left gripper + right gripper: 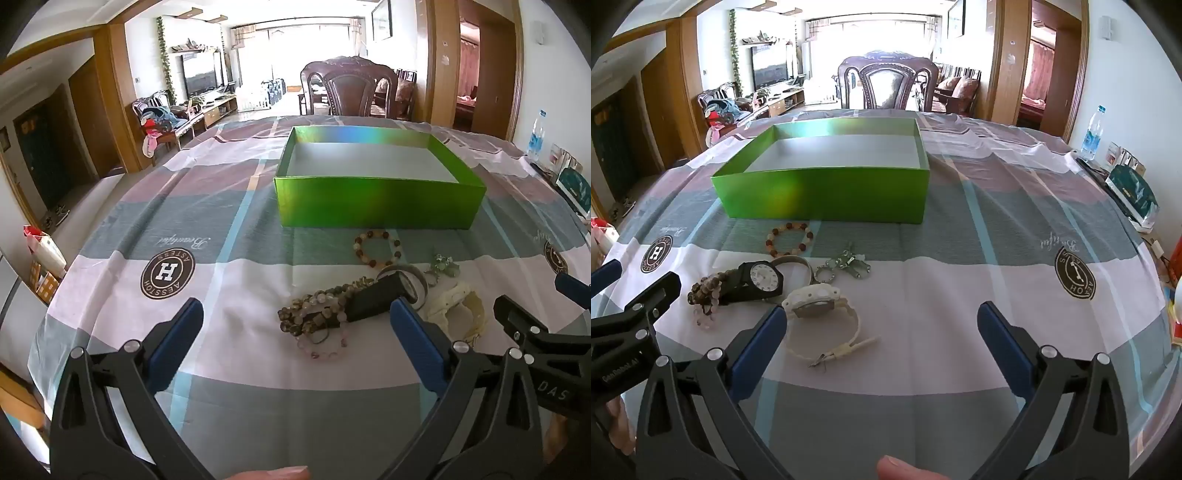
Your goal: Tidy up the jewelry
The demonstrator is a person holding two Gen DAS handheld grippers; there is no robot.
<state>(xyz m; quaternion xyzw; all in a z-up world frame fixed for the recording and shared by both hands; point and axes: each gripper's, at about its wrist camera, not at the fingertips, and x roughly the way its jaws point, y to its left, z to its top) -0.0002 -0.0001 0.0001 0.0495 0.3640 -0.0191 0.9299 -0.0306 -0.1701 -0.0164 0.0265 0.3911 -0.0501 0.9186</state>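
Blue-padded and spread wide, the left gripper (295,328) hovers low over the checked tablecloth (229,221) with nothing between its fingers. Just ahead of it, toward its right finger, lies the dark bead bracelet tangle (317,310), with a pale pink bead bracelet (325,347) at its near edge. The tangle touches the black watch (762,278), whose strap runs roughly left to right across that gripper's line of sight.

Further on sits the red-and-cream bead bracelet (790,240), flat and alone, close before the near wall of the green box (820,195). The box is open and looks bare inside. Beside the black watch are a silver bangle (794,260) and a small keyring charm (849,264).

Next comes the white watch (820,310), its strap looping toward the camera, with a thin tail pointing right. It lies right against the left finger of the right gripper (882,328), which is likewise wide open and holds nothing.

So the split seems plain: the left hand is nearer the beads and black watch, the right nearer the white watch. For that watch, the right gripper would probably need to shift left, since the piece lies off its centre line. All the jewelry lies short of the box.
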